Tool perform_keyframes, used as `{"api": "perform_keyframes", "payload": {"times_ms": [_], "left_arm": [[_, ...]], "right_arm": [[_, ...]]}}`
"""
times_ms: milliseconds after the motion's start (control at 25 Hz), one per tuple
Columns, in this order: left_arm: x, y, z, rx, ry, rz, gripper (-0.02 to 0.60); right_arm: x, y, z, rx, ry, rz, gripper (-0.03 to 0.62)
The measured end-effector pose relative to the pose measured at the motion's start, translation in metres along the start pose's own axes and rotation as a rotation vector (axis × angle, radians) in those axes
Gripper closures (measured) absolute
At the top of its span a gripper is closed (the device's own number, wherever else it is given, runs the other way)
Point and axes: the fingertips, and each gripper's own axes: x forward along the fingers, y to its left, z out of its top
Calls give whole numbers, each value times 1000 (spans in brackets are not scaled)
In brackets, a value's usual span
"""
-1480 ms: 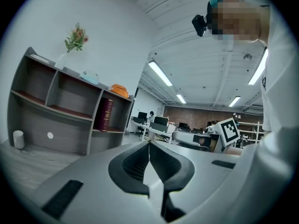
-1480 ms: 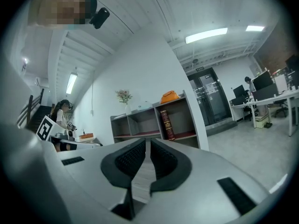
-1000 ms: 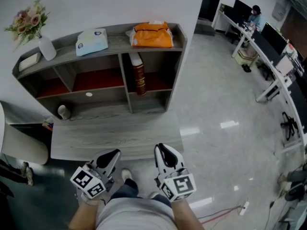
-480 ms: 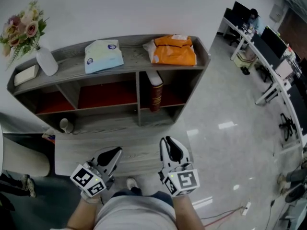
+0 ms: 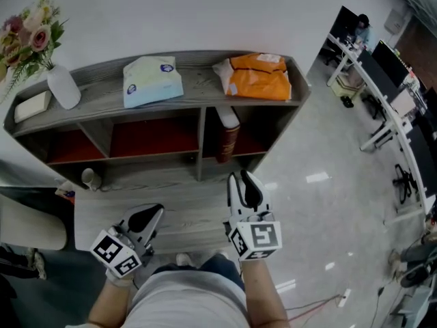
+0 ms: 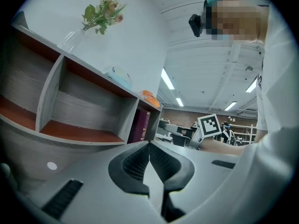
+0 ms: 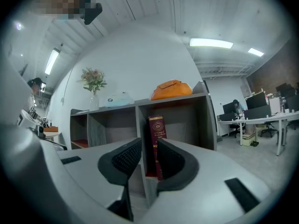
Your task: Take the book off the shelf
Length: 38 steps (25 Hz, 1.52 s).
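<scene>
One big shelf (image 5: 198, 80), and the book (image 5: 227, 139) stands in its right compartment beside the divider, so it's not off. The right gripper (image 5: 246, 180) is lined up on it but well short, its jaws just been cracking open a bit with nothing between them. The left gripper (image 5: 151, 212) hangs back, pinched together and empty. Reaching, grabbing and pulling are all left.

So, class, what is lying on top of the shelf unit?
A vase of flowers, a flat white box, a pale blue pack and an orange bag. The shelf top beneath them is covered.
</scene>
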Motion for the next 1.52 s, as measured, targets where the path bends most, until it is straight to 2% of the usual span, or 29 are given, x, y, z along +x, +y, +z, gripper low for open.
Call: {"api": "perform_keyframes", "payload": {"times_ms": [120,320,680,920,1200,1520], "left_arm": [[3,1,-2,2,-1,34,566],[6,15,-5,-17,-7,139,566],[5,19,-7,-40,-26,312,566],[-5,24,-14,-56,-31,423,566],[-16,24,-20,-70,-37,517,566],[-24,25,-24,-76,-42,578,566]], "right_arm": [[17,-6,0,-5,16,24,471],[46,-16,-8,-24,55,72,399],[94,-34,-35,-56,111,96,345],[123,-37,-56,-75,145,122,335],[152,-38,-76,-40,169,145,335],[173,-37,-83,-44,169,155,332]]}}
